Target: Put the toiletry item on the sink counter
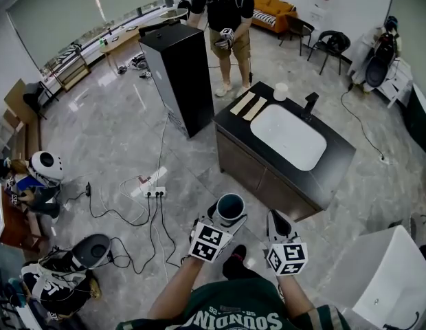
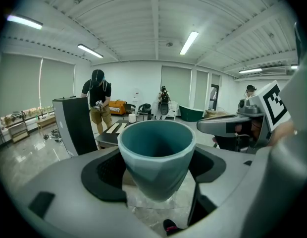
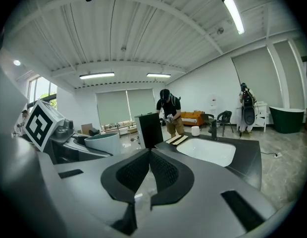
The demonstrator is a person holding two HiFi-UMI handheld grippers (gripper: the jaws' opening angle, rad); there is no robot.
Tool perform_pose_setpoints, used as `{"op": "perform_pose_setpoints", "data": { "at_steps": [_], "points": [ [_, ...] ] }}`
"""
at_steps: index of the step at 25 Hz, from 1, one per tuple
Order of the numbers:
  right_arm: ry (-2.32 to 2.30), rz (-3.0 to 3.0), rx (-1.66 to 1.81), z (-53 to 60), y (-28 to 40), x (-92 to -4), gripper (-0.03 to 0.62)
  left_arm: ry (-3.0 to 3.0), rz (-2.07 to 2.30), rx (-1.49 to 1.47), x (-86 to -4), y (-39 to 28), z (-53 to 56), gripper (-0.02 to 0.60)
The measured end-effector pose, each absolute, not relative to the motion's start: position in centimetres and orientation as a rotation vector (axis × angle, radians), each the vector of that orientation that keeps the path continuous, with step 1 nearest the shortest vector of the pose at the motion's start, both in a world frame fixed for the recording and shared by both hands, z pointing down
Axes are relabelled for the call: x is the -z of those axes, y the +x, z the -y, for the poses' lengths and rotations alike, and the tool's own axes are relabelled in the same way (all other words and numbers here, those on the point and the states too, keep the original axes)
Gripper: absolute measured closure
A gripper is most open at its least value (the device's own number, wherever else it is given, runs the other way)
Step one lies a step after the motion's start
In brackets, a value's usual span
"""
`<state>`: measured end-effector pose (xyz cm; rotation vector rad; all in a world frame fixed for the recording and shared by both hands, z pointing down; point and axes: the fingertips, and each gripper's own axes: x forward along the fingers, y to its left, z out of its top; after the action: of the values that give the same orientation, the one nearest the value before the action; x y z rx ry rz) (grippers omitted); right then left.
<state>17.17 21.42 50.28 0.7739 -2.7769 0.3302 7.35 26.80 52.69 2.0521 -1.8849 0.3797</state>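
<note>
A teal cup (image 1: 230,207) (image 2: 156,157) stands upright between the jaws of my left gripper (image 1: 225,215) (image 2: 157,168), which is shut on it. It also shows at the left of the right gripper view as the cup (image 3: 102,143). My right gripper (image 1: 279,223) (image 3: 148,175) is shut with nothing between its pads. Both grippers hang over the floor, short of the sink counter (image 1: 340,162) (image 3: 247,157). The counter is black with a white basin (image 1: 288,136) (image 3: 209,151), a black faucet (image 1: 310,104) and a white cup (image 1: 280,91) at its far end.
Two pale boards (image 1: 249,106) lie on the counter's far left corner. A tall black cabinet (image 1: 178,74) stands to the left of the counter, with a person (image 1: 227,26) behind it. A power strip and cables (image 1: 146,192) lie on the floor. A white tub (image 1: 385,280) stands at the right.
</note>
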Motion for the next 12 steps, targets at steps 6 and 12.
{"op": "perform_pose_setpoints", "data": {
  "at_steps": [6,12],
  "points": [
    [0.779,2.785,-0.329,-15.2,14.3,-49.4,0.551,2.033,1.899,-0.386,-51.9,3.9,-21.6,0.198],
    [0.806,2.797,-0.336,-10.4,12.2,-49.2,0.551,2.047,1.898,-0.390,-51.8,1.4,-16.8,0.198]
  ]
}}
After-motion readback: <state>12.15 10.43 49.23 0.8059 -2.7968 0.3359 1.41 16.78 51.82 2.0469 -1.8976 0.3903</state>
